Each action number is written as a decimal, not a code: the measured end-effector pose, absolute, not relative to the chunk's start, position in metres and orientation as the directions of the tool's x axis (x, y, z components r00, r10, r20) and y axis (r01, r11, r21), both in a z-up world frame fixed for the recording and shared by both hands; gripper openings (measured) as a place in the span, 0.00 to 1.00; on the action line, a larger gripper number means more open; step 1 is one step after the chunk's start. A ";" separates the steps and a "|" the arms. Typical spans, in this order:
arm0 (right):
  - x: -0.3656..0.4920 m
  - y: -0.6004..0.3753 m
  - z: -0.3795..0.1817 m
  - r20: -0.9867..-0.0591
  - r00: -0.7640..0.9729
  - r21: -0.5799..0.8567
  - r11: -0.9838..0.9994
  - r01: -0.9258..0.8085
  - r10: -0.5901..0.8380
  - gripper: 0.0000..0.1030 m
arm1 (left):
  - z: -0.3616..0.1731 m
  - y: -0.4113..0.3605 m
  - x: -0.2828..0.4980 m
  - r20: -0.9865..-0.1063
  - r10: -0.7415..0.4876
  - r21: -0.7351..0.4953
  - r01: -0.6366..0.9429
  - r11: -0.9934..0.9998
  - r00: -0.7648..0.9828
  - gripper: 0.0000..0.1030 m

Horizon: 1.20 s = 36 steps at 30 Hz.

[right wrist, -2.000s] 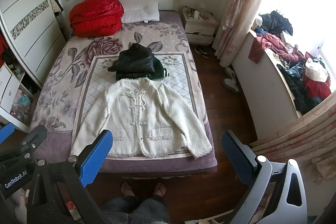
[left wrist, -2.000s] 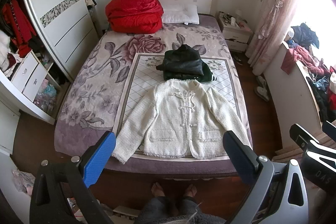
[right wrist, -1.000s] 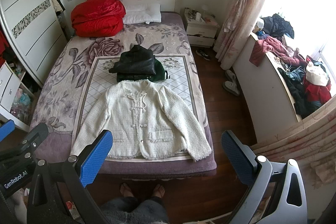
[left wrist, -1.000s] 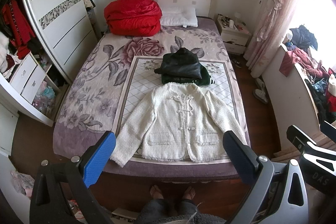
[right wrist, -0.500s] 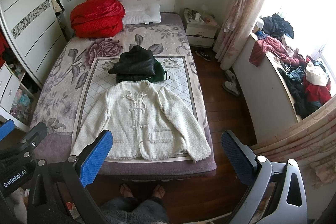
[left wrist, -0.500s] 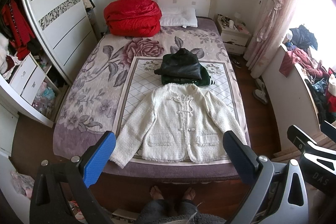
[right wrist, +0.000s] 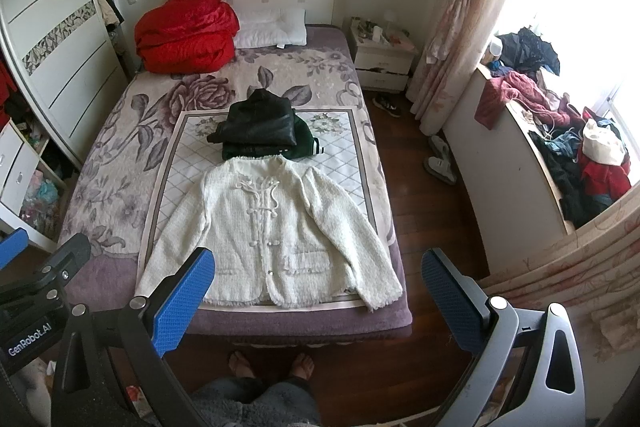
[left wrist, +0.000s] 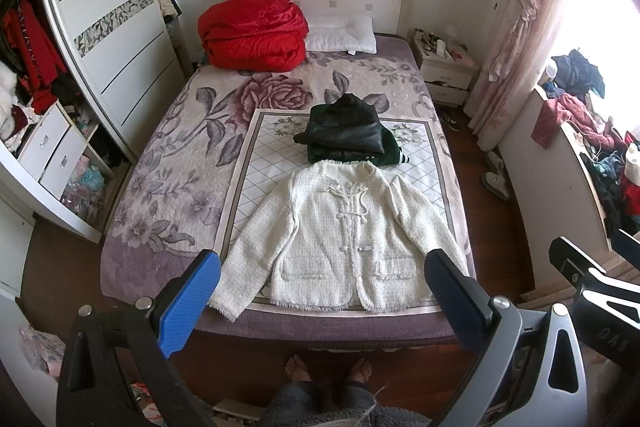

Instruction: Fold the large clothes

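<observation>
Your bare feet (left wrist: pixel 328 373) stand on the dark wooden floor (right wrist: pixel 424 203) at the foot of the bed (left wrist: pixel 168 163); your left gripper (left wrist: pixel 322 287) hangs in front of you with its blue pads spread wide and nothing between them; your right gripper (right wrist: pixel 318 285) is spread just as wide and just as empty, held off the bed's near right corner; each gripper shows at the edge of the other's view.

Past the pads, the cream tweed jacket (left wrist: pixel 344 231) lies flat and face up on the pale quilted mat (left wrist: pixel 264 163) that tops the floral blanket; its front is fastened down the middle, its hem runs along the mat's near edge at the foot of the bed, and both sleeves fan out and down toward the near corners; neither gripper touches it.

Just beyond its collar sits a folded stack of dark clothes (left wrist: pixel 344 131), a black leather piece on top of a green one, touching or nearly touching the jacket's neckline; I cannot tell which.

Farther up, a bundled red quilt (left wrist: pixel 252 31) and a white pillow (left wrist: pixel 342 35) rest against the headboard; a wardrobe (left wrist: pixel 104 27) stands on the left, a nightstand (right wrist: pixel 382 55) and curtain (right wrist: pixel 456 23) on the right, and a heap of clothes (right wrist: pixel 560 131) covers the windowsill.
</observation>
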State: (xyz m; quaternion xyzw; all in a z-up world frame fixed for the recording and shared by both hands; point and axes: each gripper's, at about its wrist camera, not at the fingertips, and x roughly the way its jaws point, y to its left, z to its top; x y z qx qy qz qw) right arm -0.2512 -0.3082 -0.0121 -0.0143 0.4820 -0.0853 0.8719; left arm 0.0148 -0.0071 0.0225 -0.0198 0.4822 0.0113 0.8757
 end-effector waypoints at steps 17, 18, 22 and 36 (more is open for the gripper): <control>-0.195 -0.297 0.005 -0.844 0.501 -0.112 0.976 0.187 -0.193 1.00 | 0.037 -0.022 0.078 -0.818 0.022 -0.020 -0.066 0.998 0.575 1.00; -0.199 -0.301 -0.008 -0.844 0.501 -0.108 0.975 0.194 -0.193 1.00 | 0.033 -0.016 0.083 -0.806 0.025 -0.026 -0.077 0.997 0.592 1.00; -0.177 -0.326 -0.060 -0.851 0.483 -0.066 0.954 0.294 -0.208 1.00 | 0.000 -0.005 0.112 -0.766 0.063 0.002 -0.096 0.995 0.640 1.00; -0.174 -0.555 -0.429 -0.987 0.157 0.103 0.600 0.793 -0.038 0.84 | -0.267 -0.057 0.235 -0.874 0.234 0.202 -0.119 0.972 0.425 1.00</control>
